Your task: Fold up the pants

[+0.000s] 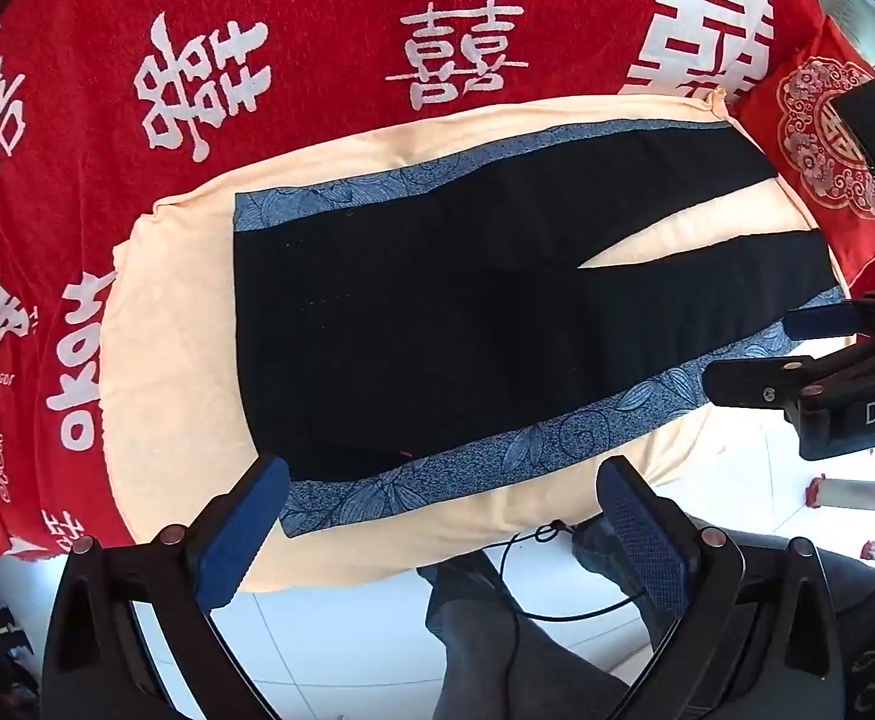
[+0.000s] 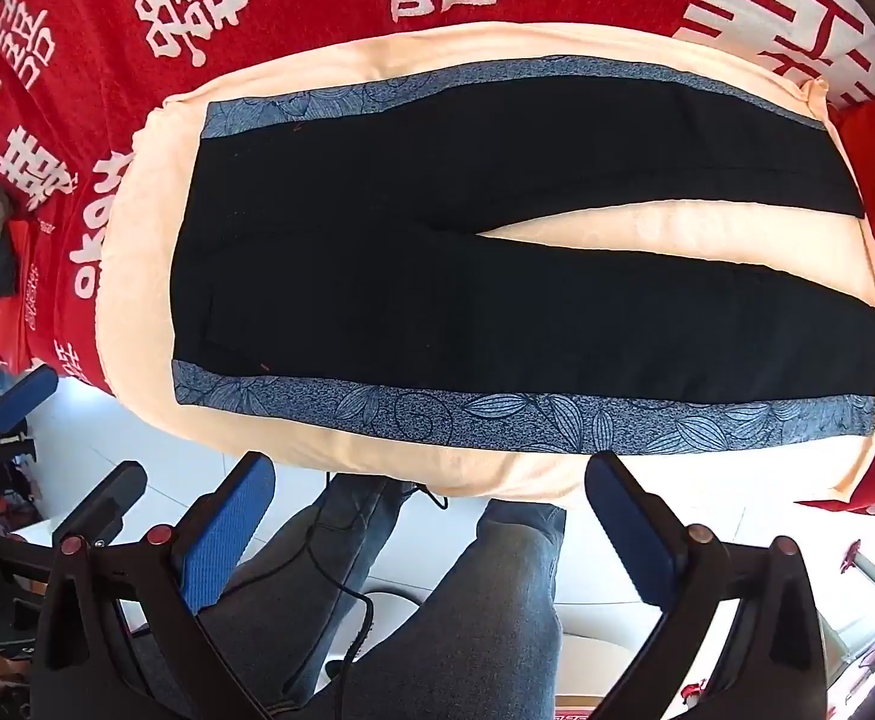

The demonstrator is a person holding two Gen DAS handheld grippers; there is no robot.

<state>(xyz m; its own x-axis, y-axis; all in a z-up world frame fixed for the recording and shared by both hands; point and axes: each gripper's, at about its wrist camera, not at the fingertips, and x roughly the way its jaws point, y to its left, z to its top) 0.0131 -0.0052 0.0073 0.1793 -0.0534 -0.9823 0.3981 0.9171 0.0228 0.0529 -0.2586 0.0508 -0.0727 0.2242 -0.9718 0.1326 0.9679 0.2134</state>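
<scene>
The black pants with blue flowery side stripes (image 2: 497,276) are lying flat on a soft cream blanket (image 2: 137,252), over a red cloth with white writing (image 1: 317,30). The left gripper (image 1: 455,540) and right gripper (image 2: 431,534) are hanging above the near edge, jaws spread wide, holding nothing. I think both should be pinching the near stripe (waist and hem) and folding 1 leg over the other. "DAS" is showing on the right gripper's body.
</scene>
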